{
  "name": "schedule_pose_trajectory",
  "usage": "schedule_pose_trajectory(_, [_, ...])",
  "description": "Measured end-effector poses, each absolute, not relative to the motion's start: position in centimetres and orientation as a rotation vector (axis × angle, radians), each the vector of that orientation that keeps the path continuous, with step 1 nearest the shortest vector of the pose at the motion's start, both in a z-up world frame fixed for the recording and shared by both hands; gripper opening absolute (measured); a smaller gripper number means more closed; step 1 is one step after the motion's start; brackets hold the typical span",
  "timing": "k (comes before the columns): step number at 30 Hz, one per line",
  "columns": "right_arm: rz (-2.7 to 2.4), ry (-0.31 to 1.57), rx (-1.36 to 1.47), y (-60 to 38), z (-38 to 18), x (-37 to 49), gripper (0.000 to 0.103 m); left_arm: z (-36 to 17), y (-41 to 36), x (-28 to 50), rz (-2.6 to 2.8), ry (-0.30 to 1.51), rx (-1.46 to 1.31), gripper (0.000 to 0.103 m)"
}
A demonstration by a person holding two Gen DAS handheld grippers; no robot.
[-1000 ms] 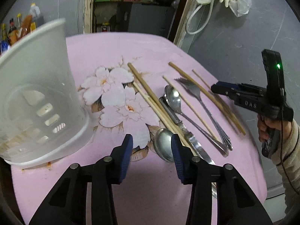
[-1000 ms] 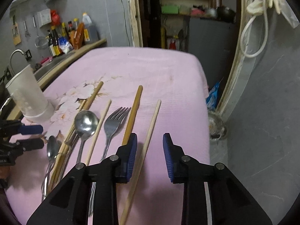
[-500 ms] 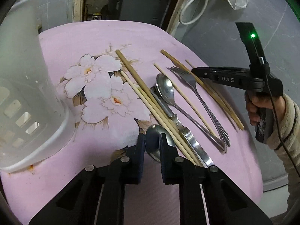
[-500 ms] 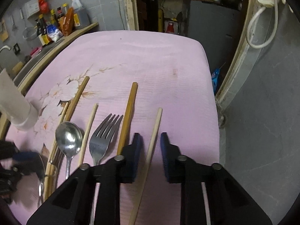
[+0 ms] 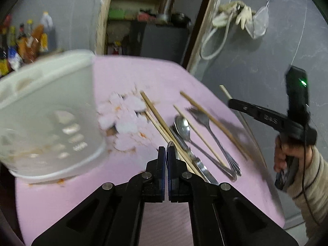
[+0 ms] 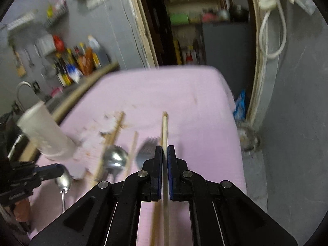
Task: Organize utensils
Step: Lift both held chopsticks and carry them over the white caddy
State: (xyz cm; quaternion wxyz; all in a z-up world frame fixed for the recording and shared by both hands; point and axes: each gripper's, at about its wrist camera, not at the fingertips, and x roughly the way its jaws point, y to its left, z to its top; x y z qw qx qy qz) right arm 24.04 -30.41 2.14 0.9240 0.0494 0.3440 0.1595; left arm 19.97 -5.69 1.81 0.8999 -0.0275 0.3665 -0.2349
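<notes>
The white utensil holder is standing left of everything on the pink tablecloth — nearer the left gripper, which is clamping a spoon by its bowl. The right gripper (farther off) is pinching a pale chopstick, its length running straight ahead along the fingers.

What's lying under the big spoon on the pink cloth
A table knife runs beneath the big spoon, its blade poking out toward the camera. Its handle end is mostly covered by the spoon bowl and chopsticks.

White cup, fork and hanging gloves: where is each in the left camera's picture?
White cup (image 5: 49, 110), left wrist view, side wall.
Fork (image 5: 202, 115), left wrist view, base of prongs.
Gloves (image 5: 245, 13), left wrist view, palm.
</notes>
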Motion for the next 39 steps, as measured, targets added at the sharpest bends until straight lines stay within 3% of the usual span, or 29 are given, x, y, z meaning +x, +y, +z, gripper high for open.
schedule_pose_trajectory(8, [0.42,0.308,0.16,-27.3,6.4,18.9,0.003,5.6,-4.2,16.6,-0.346,0.502,0.005,0.0])
schedule_pose_trajectory(15, [0.484,0.067,0.149,-22.7,9.0,17.3,0.003,9.1,-1.6,14.6,-0.207,0.316,0.04,0.0])
schedule_pose_trajectory(28, [0.714,-0.094,0.327,-13.9,13.4,20.2,0.003,14.5,10.0,14.3,0.097,0.125,-0.037,0.0])
schedule_pose_trajectory(39, [0.667,-0.121,0.392,-10.9,13.4,24.9,0.003,12.2,13.9,17.8,0.301,0.128,-0.04,0.0])
